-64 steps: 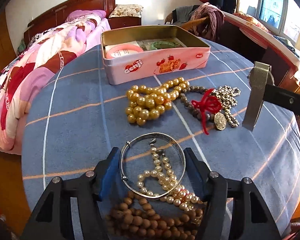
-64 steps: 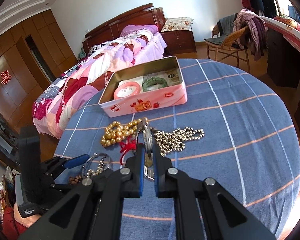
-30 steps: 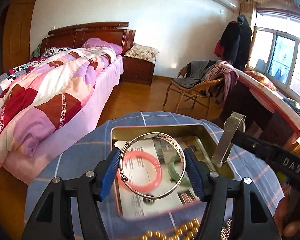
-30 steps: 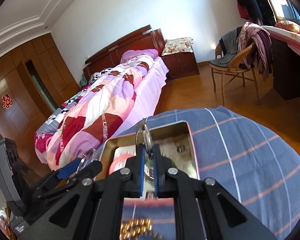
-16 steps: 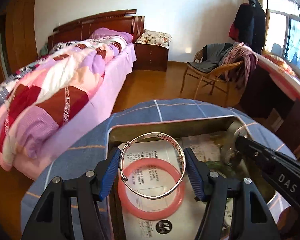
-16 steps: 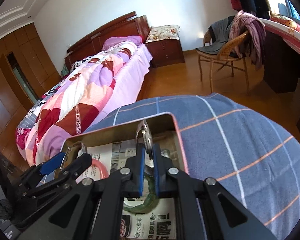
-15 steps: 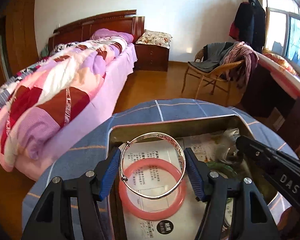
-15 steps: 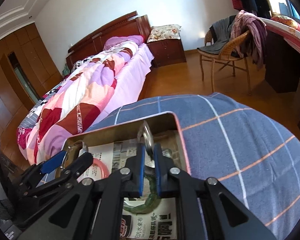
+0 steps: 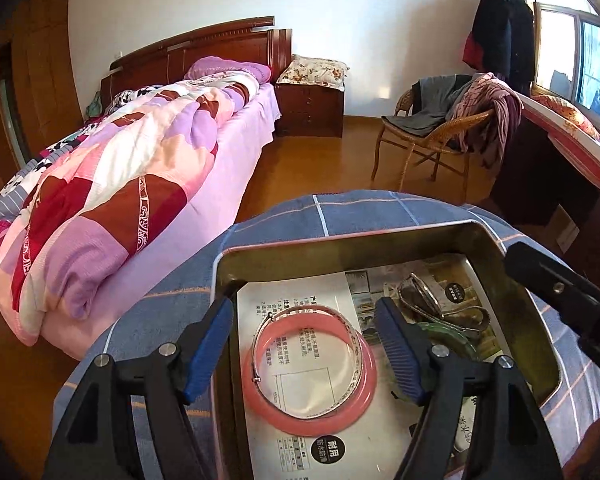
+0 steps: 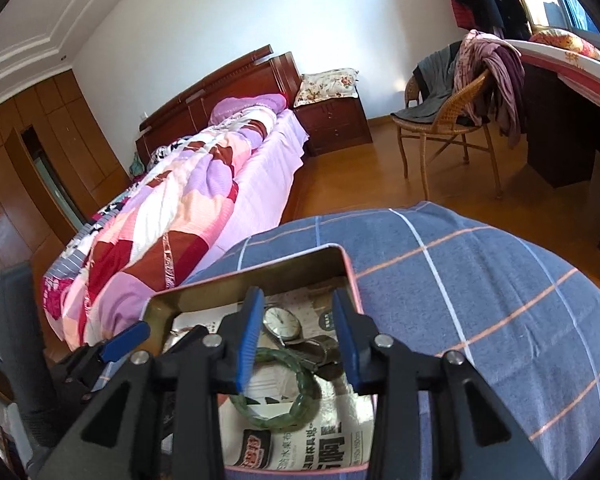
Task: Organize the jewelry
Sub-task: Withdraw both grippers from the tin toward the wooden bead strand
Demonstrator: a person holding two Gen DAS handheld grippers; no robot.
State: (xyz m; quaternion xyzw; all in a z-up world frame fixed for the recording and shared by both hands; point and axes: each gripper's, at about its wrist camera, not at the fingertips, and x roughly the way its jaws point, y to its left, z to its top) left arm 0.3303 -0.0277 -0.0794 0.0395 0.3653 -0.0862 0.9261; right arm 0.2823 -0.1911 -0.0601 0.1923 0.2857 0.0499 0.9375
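Observation:
A pink-sided tin box [image 9: 340, 250] lined with printed paper stands on the blue checked tablecloth [image 10: 480, 280]. My left gripper [image 9: 304, 344] is open above it; the silver bangle [image 9: 260, 344] lies loose on the pink bangle [image 9: 312, 412] inside. My right gripper [image 10: 296, 332] is open over the box's right end [image 10: 348, 268]. The metal-band watch [image 10: 282, 324] lies free in the box beside a green bangle [image 10: 300, 396]. The watch [image 9: 424, 296] and green bangle [image 9: 448, 336] also show in the left wrist view.
A bed with a patchwork quilt [image 9: 120, 184] stands to the left beyond the table. A wicker chair with clothes [image 9: 452, 120] and a dark desk [image 9: 548, 168] stand at the right. A nightstand [image 9: 312, 108] is by the far wall.
Both grippers have opened. The silver bangle dropped from the left gripper onto the pink bangle, and the watch dropped from the right gripper into the box.

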